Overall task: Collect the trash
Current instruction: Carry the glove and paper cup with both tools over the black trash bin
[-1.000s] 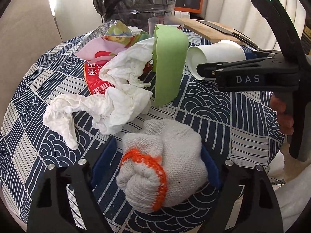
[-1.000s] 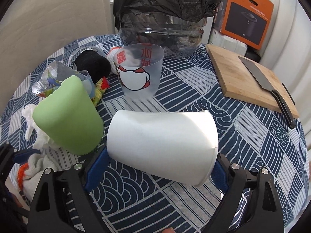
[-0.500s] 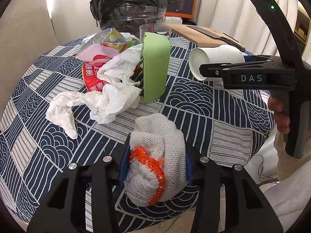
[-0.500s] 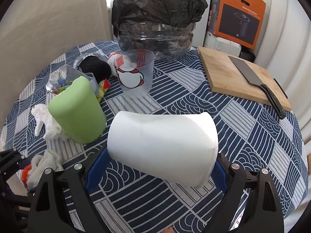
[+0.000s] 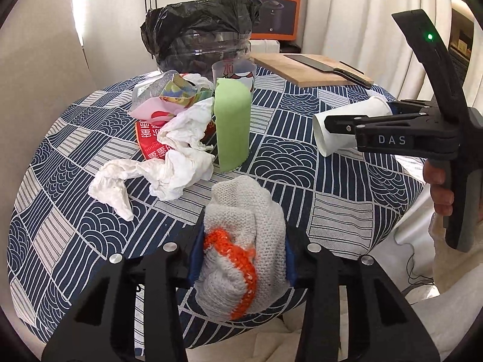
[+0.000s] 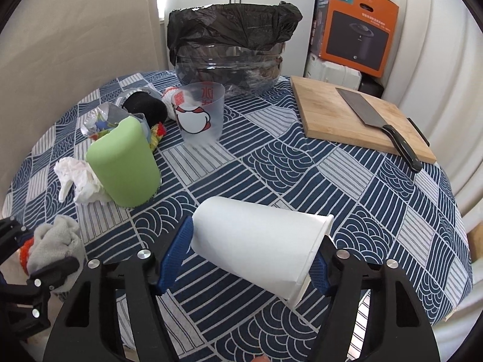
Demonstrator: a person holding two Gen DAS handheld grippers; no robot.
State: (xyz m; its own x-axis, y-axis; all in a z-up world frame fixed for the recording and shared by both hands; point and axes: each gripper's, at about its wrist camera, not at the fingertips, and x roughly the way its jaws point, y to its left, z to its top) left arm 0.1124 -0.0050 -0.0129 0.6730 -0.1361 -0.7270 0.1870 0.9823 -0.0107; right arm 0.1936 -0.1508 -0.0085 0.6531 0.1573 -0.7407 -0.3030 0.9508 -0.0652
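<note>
Only my right wrist view shows the black bundle behind the green cup; my left view shows the red wrapper. My left gripper clamps the grey sock, lifted near the table edge. My right gripper is closing, pads touching the white paper cup. Black-lined bin stands behind; contents unclear.

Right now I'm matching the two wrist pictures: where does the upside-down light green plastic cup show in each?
Left wrist view: the upside-down light green plastic cup stands at upper centre, crumpled white tissue against its left side.
Right wrist view: the cup is at middle left, the tissue at its lower left.
Shared landmark: the clear bin with the black bag behind it.
</note>
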